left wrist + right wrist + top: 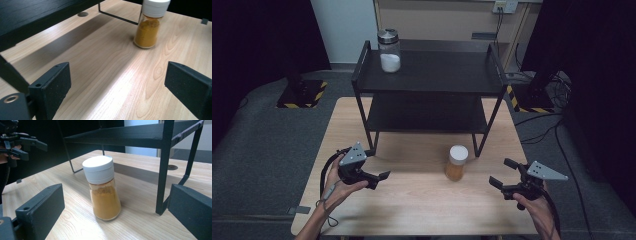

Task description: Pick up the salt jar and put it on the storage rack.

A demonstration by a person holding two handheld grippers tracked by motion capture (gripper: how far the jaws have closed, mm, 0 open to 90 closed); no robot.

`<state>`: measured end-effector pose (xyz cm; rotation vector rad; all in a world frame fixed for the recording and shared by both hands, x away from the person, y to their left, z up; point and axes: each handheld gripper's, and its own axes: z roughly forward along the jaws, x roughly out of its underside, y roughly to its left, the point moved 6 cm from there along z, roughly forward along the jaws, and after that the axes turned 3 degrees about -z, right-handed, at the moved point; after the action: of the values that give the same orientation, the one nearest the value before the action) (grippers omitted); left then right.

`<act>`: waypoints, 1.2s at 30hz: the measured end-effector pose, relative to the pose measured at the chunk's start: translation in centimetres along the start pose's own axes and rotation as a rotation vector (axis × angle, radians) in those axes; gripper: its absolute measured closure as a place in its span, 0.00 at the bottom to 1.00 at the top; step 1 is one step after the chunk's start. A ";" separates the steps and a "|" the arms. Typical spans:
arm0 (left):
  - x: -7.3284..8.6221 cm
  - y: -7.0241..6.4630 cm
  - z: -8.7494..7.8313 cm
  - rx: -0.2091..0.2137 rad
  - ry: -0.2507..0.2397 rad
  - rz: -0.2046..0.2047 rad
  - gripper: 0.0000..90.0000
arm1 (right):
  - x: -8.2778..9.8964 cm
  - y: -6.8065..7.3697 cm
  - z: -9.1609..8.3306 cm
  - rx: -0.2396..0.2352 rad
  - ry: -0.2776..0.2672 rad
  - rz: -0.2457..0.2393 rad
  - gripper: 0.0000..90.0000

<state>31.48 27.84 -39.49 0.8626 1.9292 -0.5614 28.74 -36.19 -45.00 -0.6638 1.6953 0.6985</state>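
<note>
A spice jar [457,163] with a white cap and orange powder stands upright on the wooden table [412,200], just in front of the black shelf rack [432,80]. My left gripper [379,180] is held low at the table's left, open, its jaws pointing right toward the jar [148,27] with bare wood between them. My right gripper [503,172] is at the right, open, facing the jar [103,187] from close by, apart from it. In the right gripper view the left gripper [30,148] appears far off at the upper left.
A glass jar [389,50] with a metal lid and white powder stands on the rack's top shelf, at its left. The rack's front legs [482,140] stand close behind the spice jar. The lower shelf [427,117] holds nothing. Grey floor surrounds the table.
</note>
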 end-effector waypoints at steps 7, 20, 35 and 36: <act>1.4 0.6 -1.0 -0.061 -0.040 -0.063 0.05 | 0.0 0.0 0.0 -0.001 0.002 -0.001 0.02; 2.8 1.4 -2.7 -0.140 -0.125 -0.122 0.01 | -0.1 0.0 0.2 -0.006 0.013 -0.008 0.02; 3.5 1.5 -3.1 -0.157 -0.187 -0.100 0.01 | 0.0 -0.1 0.2 -0.010 0.012 -0.008 0.02; 3.5 1.5 -3.2 -0.157 -0.185 -0.096 0.01 | -0.1 0.0 0.2 -0.010 0.011 -0.009 0.02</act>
<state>29.65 32.13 -41.13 0.6006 1.8252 -0.5200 28.93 -36.04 -44.97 -0.6830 1.6988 0.6987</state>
